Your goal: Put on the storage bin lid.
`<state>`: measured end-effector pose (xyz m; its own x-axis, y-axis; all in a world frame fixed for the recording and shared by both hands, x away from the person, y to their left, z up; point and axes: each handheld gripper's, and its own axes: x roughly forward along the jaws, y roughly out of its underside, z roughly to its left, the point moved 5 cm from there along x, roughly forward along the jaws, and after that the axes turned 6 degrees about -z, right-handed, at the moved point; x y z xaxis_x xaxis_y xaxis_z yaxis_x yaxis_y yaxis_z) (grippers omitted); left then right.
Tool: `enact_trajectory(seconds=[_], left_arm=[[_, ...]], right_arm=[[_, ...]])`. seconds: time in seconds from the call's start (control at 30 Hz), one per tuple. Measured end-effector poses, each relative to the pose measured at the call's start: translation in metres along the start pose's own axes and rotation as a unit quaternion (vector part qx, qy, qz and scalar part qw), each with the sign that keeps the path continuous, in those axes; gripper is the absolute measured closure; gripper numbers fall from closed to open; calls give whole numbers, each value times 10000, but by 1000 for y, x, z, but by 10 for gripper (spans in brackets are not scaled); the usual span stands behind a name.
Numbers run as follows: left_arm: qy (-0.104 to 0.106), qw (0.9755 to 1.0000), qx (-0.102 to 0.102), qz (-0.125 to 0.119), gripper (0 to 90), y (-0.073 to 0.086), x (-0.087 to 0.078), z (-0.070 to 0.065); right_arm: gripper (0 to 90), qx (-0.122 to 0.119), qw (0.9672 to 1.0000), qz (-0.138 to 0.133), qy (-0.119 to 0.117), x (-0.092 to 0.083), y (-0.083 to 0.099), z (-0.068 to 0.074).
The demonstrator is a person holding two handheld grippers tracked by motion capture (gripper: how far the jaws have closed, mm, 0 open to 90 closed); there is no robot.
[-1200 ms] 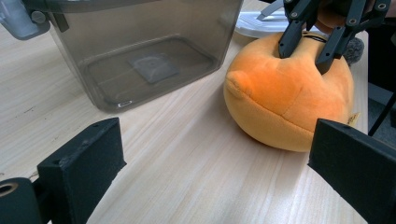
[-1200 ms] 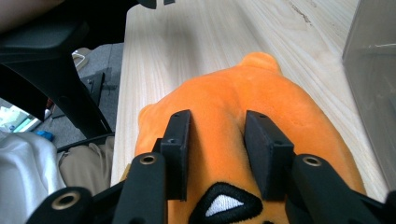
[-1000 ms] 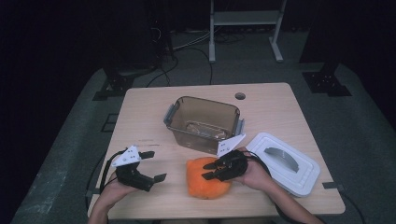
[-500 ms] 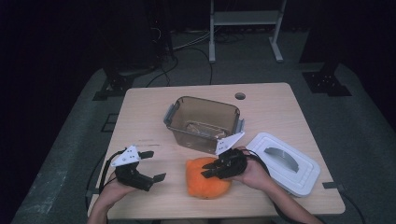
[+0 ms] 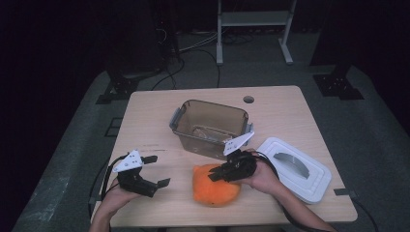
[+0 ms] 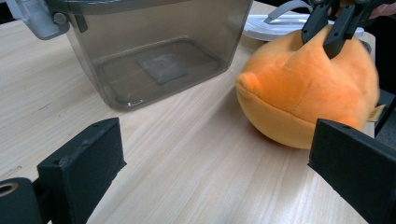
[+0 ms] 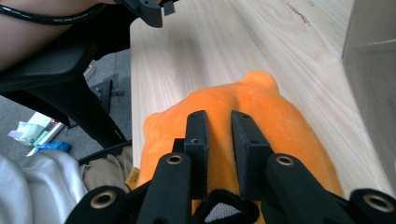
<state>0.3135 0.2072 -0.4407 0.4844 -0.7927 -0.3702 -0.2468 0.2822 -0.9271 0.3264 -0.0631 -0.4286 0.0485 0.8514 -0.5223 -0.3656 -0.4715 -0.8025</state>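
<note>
My right claw (image 7: 219,135) has just been closing and pinches a fold of the orange plush toy (image 5: 215,186); the left claw (image 5: 145,170) is released. Such a shallow pinch of fabric could slip once I lift.

The plush toy (image 5: 215,186) lies before the bin (image 5: 211,126), lid (image 5: 295,168) to its right.

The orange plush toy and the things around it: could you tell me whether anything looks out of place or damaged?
Nothing stands out. The orange plush toy looks intact, with only a fold of fabric pinched by the right gripper; the brown bin stands upright.
</note>
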Motion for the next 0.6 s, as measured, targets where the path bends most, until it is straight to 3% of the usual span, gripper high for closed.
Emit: enact_trajectory(seconds=[0.33, 0.6], left_arm=[[-37, 10000, -21, -20, 25, 0, -2, 2], [-85, 9999, -60, -64, 25, 0, -3, 4]], right_arm=[[770, 68, 9998, -147, -78, -5, -13, 4], [770, 41, 9991, -394, -127, -22, -39, 11]])
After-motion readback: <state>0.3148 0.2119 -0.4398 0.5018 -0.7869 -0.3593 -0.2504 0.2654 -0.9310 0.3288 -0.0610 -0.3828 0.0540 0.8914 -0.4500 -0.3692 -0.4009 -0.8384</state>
